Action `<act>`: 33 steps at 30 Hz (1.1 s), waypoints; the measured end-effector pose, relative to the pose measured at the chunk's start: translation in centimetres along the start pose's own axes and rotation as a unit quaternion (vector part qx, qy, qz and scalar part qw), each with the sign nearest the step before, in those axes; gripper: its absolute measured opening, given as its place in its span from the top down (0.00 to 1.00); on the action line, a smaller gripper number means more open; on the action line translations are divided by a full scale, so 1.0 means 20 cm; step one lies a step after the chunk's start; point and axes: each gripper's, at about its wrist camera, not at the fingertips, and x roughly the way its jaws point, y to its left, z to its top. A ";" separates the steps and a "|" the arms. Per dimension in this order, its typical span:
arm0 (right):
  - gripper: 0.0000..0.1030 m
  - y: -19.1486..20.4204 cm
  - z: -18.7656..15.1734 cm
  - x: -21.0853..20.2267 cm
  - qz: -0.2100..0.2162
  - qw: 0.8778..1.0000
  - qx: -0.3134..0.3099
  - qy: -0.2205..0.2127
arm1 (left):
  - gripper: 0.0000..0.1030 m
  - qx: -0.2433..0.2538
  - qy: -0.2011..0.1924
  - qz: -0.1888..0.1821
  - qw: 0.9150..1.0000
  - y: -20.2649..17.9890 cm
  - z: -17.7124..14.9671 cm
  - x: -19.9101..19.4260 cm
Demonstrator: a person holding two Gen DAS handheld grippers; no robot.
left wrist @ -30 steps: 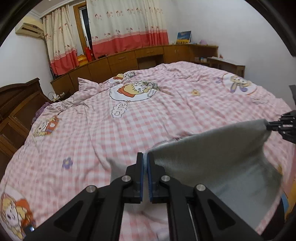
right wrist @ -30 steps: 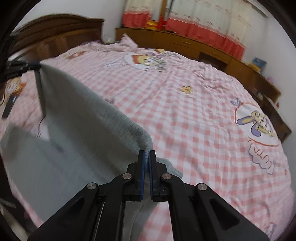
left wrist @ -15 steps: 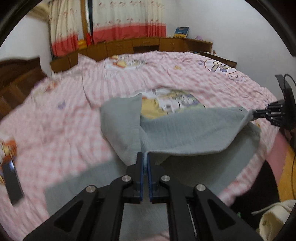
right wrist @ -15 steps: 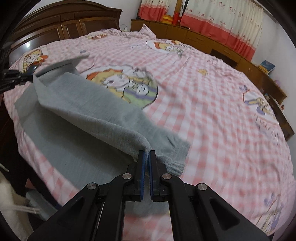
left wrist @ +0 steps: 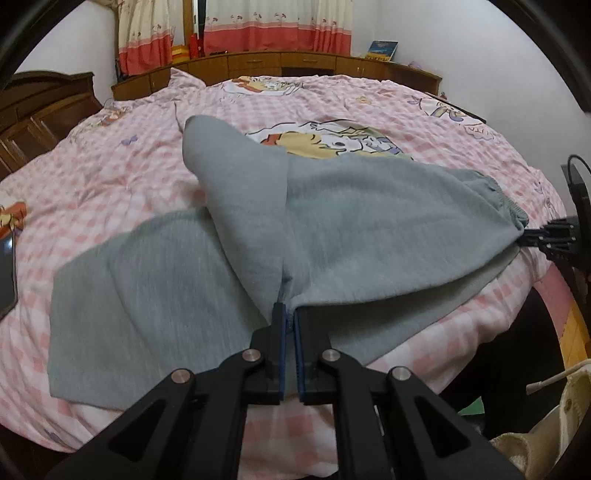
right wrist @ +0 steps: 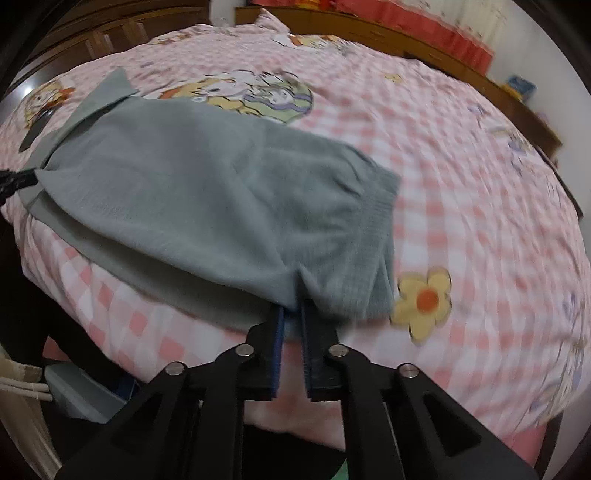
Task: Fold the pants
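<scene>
A big bed with a pink checked cover is seen. At its near edge, grey pants are laid flat. One corner is pinched tight by the left gripper. The waistband is between the right gripper pads, which are opening. Farther back, wooden cabinets and curtains are seen.

wrist views, angled down, close (shared bed)

I see the grey knit pants lying on the pink checked bedspread near its front edge, one leg doubled over the other, ribbed waistband at the right, a cuff flipped upward.
</scene>
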 end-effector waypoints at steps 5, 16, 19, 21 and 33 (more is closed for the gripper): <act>0.78 -0.13 -0.09 -0.09 0.034 0.994 0.106 -0.009 | 0.96 -0.026 0.001 -0.018 1.000 0.03 -0.02 0.02; 0.67 -0.30 -0.02 -0.08 0.152 0.928 0.340 -0.005 | 0.95 -0.048 0.005 -0.026 0.998 0.05 -0.03 0.06; 0.67 -0.29 0.01 -0.01 0.129 0.927 0.351 0.017 | 0.94 -0.052 0.006 -0.028 0.998 0.05 -0.03 0.06; 0.67 -0.29 0.01 0.03 0.135 0.918 0.371 0.029 | 0.94 -0.054 0.004 -0.031 0.998 0.05 -0.03 0.06; 0.93 -0.30 0.03 0.04 0.124 0.914 0.386 0.016 | 0.98 -0.057 -0.015 -0.041 0.997 0.04 -0.04 -0.08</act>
